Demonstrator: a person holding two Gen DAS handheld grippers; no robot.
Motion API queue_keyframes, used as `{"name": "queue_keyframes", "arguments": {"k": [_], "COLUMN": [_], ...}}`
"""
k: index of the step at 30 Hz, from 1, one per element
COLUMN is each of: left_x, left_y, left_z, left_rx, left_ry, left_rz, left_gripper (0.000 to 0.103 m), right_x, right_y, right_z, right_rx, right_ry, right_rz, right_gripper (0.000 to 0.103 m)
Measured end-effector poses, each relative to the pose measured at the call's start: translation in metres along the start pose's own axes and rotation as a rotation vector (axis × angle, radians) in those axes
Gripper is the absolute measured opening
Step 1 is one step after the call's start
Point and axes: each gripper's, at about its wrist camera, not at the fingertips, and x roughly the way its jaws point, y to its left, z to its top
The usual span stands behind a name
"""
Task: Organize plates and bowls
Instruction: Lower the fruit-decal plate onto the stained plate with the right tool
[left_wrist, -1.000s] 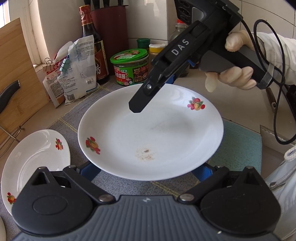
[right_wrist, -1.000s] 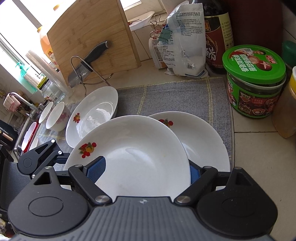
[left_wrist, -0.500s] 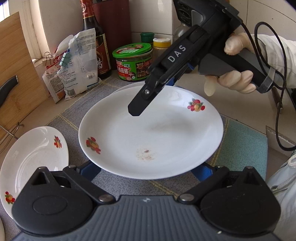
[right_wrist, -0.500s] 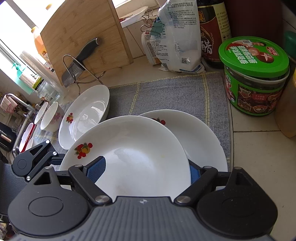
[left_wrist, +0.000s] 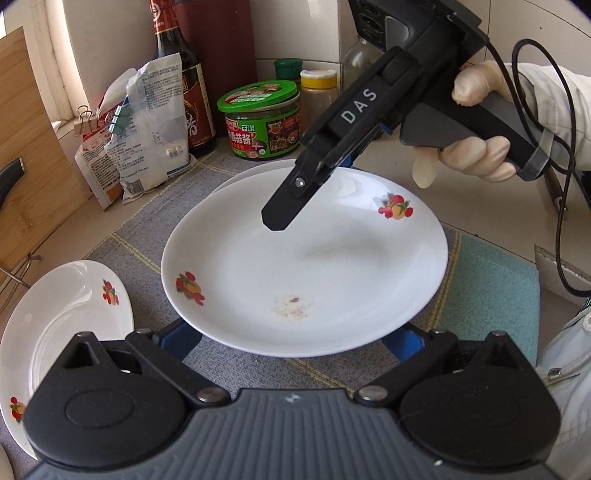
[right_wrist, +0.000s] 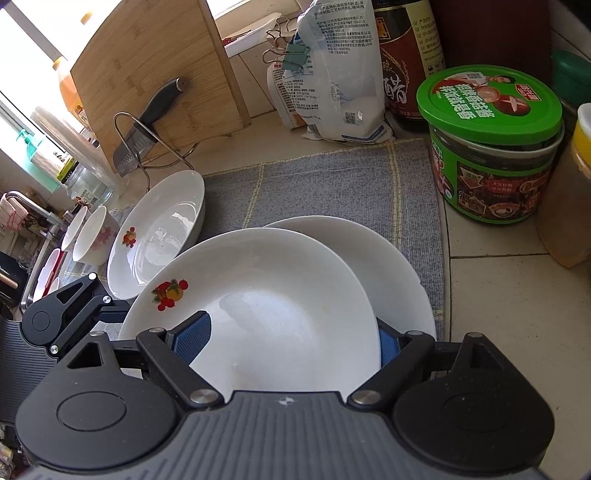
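A white plate with fruit prints (left_wrist: 306, 258) is held between both grippers, just above a second white plate (right_wrist: 373, 251) on the grey mat. It also shows in the right wrist view (right_wrist: 266, 310). My left gripper (left_wrist: 295, 341) grips its near rim. My right gripper (right_wrist: 284, 343) is shut on its far rim, seen as a black finger (left_wrist: 291, 199) over the plate. A third plate (left_wrist: 62, 317) lies at the left, also in the right wrist view (right_wrist: 159, 232). Small bowls (right_wrist: 92, 236) stand beyond it.
A green-lidded jar (right_wrist: 495, 147), a dark sauce bottle (left_wrist: 184, 92), clipped bags (right_wrist: 332, 70) and spice jars (left_wrist: 319, 96) line the back. A bamboo board (right_wrist: 155, 70) with a knife (right_wrist: 147, 125) stands left. A teal cloth (left_wrist: 491, 295) lies right of the mat (right_wrist: 332, 184).
The held plate has moved toward the back of the mat and lower, over the second plate. Both grippers keep their hold.
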Motion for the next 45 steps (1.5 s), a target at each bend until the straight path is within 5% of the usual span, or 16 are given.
{"name": "queue_keyframes", "arguments": {"k": [45], "left_x": [0.013], "left_y": [0.002], "left_z": [0.003], "left_rx": [0.059], "left_ry": [0.024], "left_rz": [-0.024], "left_gripper": [0.102], "right_x": [-0.02], "right_y": [-0.008], "right_z": [-0.012], "right_rx": [0.051], "right_ry": [-0.015], "right_rz": [-0.06], "right_gripper": [0.092]}}
